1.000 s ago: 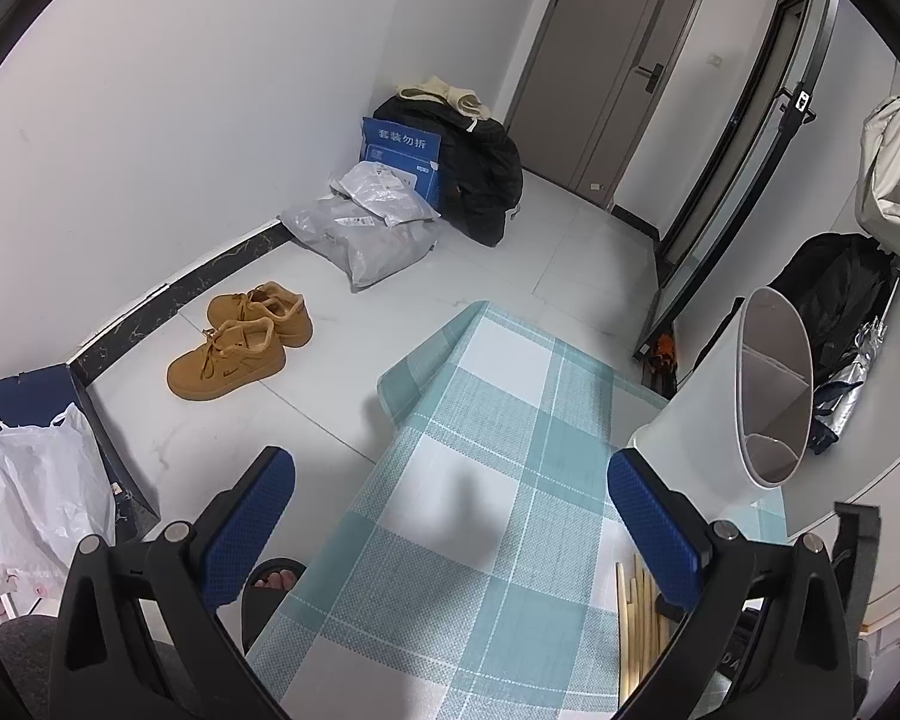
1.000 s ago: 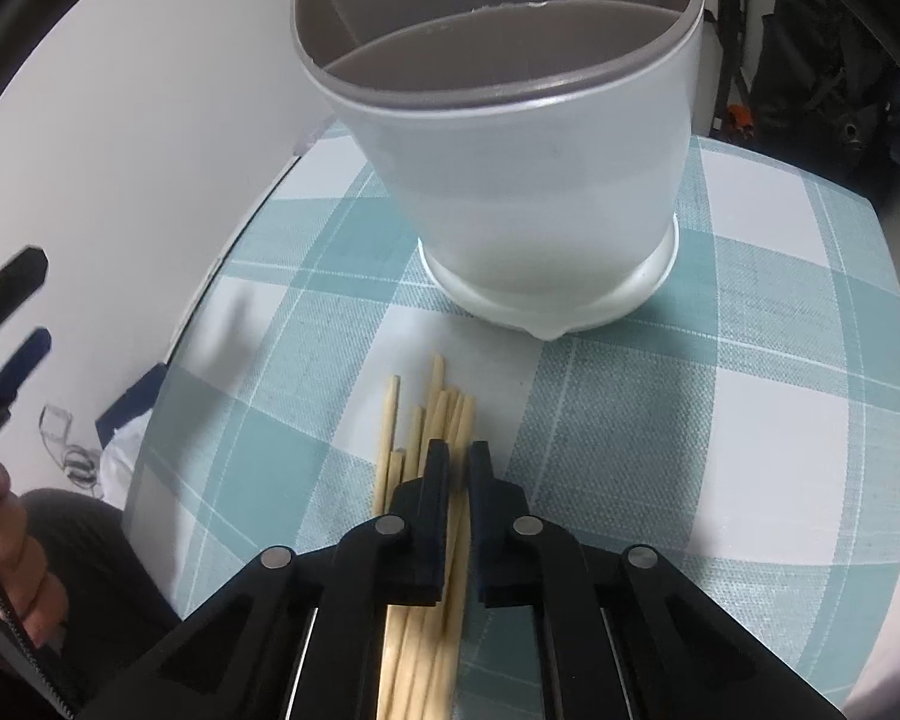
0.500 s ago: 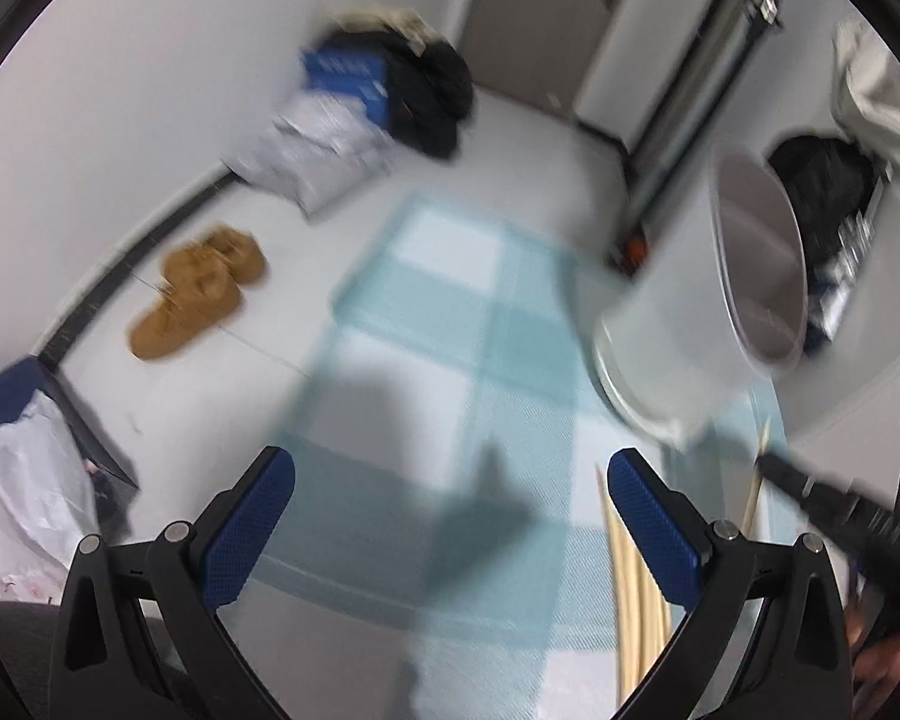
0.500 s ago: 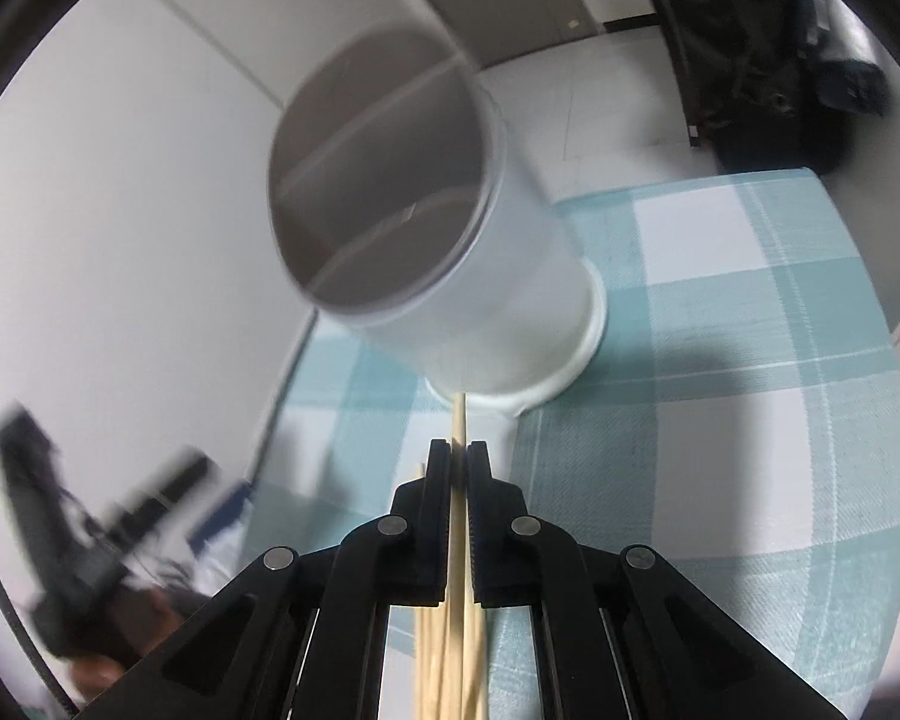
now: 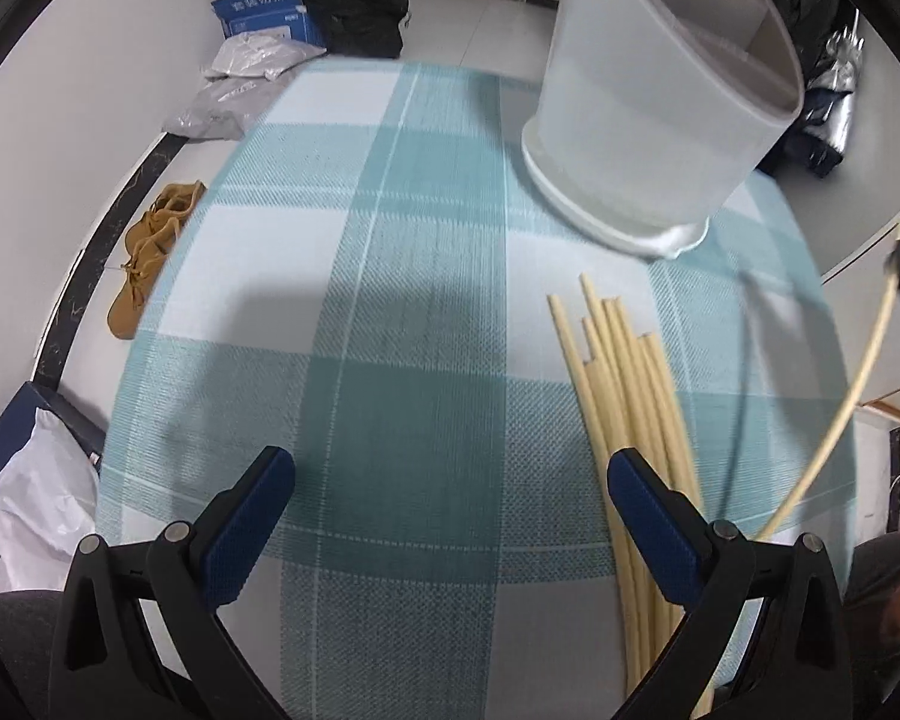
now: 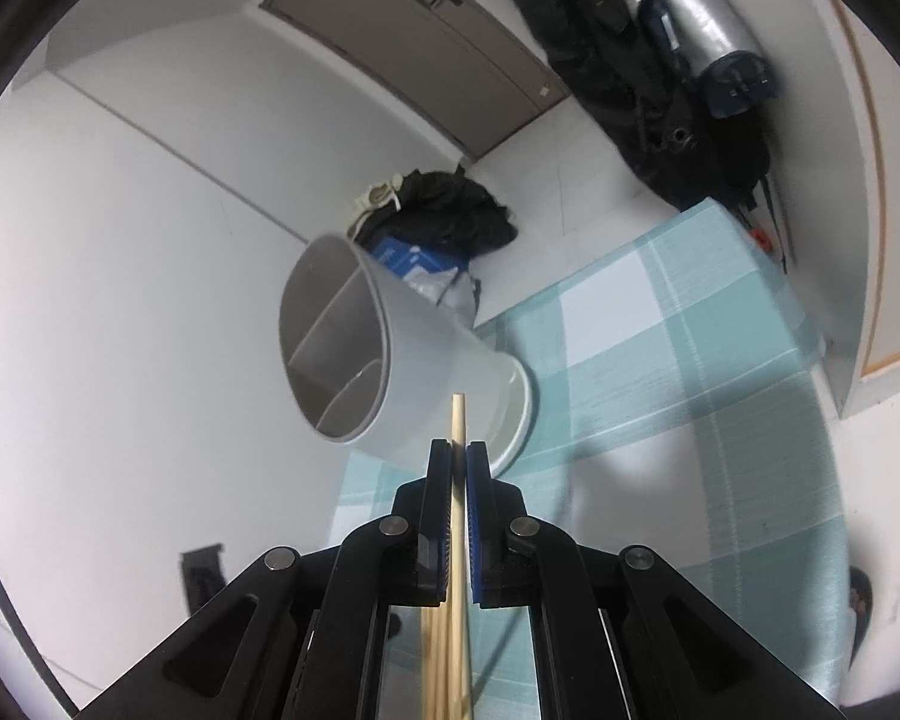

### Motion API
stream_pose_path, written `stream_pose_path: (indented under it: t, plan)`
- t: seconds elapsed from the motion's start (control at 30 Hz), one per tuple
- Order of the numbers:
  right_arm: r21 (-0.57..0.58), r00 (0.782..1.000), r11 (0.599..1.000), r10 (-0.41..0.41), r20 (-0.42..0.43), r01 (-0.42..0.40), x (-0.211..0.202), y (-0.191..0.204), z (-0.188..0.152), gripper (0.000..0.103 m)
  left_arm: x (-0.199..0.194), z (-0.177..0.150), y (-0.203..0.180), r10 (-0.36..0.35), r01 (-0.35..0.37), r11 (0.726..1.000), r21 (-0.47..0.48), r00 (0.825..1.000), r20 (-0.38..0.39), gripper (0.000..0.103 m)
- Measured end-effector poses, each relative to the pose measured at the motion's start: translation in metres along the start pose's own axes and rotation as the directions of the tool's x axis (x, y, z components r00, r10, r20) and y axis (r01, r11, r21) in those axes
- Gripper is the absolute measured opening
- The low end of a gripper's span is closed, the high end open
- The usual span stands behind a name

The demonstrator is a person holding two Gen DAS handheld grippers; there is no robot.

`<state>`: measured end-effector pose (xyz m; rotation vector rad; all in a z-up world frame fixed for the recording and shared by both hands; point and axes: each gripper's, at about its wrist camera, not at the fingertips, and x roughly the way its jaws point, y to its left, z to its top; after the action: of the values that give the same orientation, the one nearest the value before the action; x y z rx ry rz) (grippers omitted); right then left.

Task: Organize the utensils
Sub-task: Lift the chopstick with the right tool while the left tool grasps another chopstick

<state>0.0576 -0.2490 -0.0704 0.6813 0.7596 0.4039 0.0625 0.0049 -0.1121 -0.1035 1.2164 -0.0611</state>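
- White walls and a pale floor are seen around a table (image 5: 426, 276) covered with a blue and white checked cloth.
- A white holder (image 5: 660, 114) with sections inside stands at the far right of the table.
- A bunch of chopsticks (image 5: 624, 396) is laid flat on the cloth, just in front of the holder.
- The left gripper (image 5: 450, 516) is held wide open above the cloth, with nothing between its blue pads; its right finger sits over the bunch.
- One chopstick (image 6: 458, 468) is pinched tight by the right gripper (image 6: 458, 462), lifted off the table, with its tip poking out toward the holder.
- Brown shoes (image 5: 147, 252), bags and a blue box (image 5: 264, 15) are seen on the floor by the wall.
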Motion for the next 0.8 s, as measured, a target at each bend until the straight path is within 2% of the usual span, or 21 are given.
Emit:
stream_pose_path:
  t: [0.13,0.37,0.5,0.63,0.73,0.8]
  plan:
    - [-0.005,0.999,1.0,0.014,0.038,-0.014,-0.014,-0.008,0.005,0.004,0.001,0.0,-0.006,0.05,-0.05,0.999,0.022,0.999,0.001,0.101]
    - [-0.036,0.995,0.999,0.032,0.09,-0.029,-0.031,-0.011,0.013,0.004,0.0,0.0,-0.01,0.053,-0.053,0.998,0.02,0.998,-0.024,0.101]
    - [-0.046,0.995,0.999,0.021,0.098,-0.016,-0.034,-0.01,0.013,0.004,0.006,0.004,-0.017,0.102,-0.101,0.994,0.046,0.995,-0.022,0.102]
    - [-0.062,0.994,0.998,0.017,0.109,-0.01,-0.036,-0.008,0.013,0.004,0.007,0.009,-0.013,0.107,-0.105,0.994,0.031,0.993,-0.043,0.101]
    - [-0.076,0.993,0.997,0.019,0.116,-0.01,-0.039,-0.006,0.012,0.004,0.008,0.014,-0.014,0.108,-0.107,0.994,0.029,0.994,-0.031,0.094]
    - [-0.079,0.993,0.997,0.019,0.117,-0.01,-0.039,-0.006,0.012,0.004,0.008,0.02,-0.019,0.098,-0.097,0.994,0.047,0.995,-0.021,0.079]
